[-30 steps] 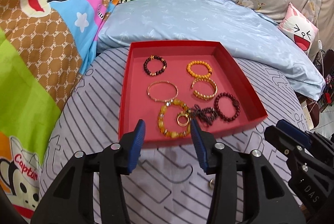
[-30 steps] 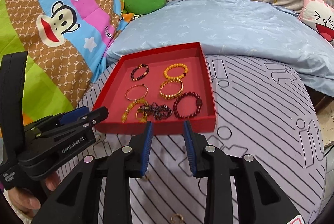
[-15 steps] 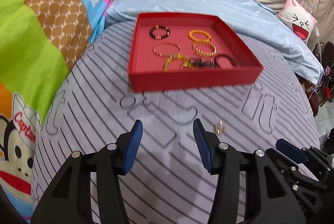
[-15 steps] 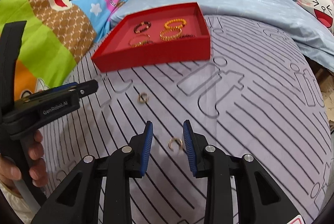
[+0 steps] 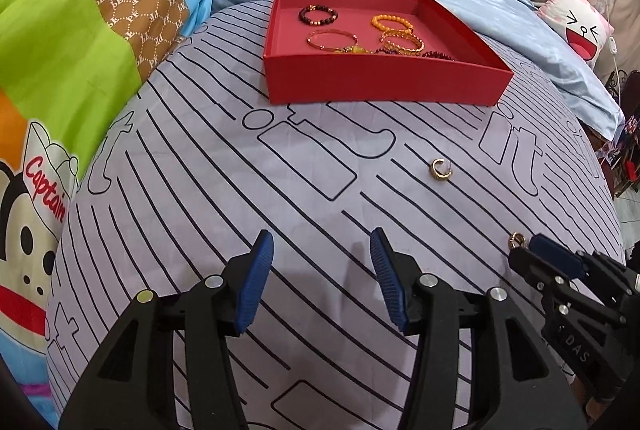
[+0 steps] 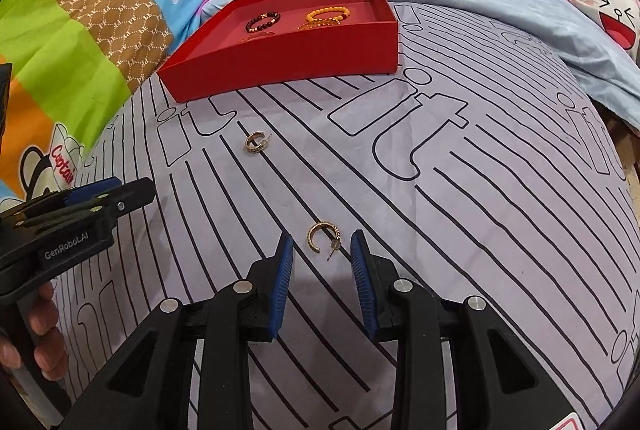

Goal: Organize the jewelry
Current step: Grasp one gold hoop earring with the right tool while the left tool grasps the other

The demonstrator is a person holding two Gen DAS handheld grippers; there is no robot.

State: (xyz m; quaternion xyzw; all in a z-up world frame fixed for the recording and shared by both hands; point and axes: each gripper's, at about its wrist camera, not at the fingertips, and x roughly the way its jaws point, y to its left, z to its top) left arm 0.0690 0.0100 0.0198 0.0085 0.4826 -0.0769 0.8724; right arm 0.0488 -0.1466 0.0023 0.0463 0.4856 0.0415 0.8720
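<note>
With your right gripper point(image 6: 322, 266) spread open just short of the gold hoop earring point(image 6: 323, 240) lying flat on the striped bedsheet point(image 6: 460, 209), pinch across its stiff, light, probably slippery curve, while your left gripper point(image 5: 322, 278) stays open and empty.

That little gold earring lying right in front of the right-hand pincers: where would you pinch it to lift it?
Probably across the curved hoop band of the near earring, coming straight down from above. It lies flat on the striped sheet, its thin post pointing toward the right gripper, whose open jaws flank it. The post looks too slender to grip.
</note>
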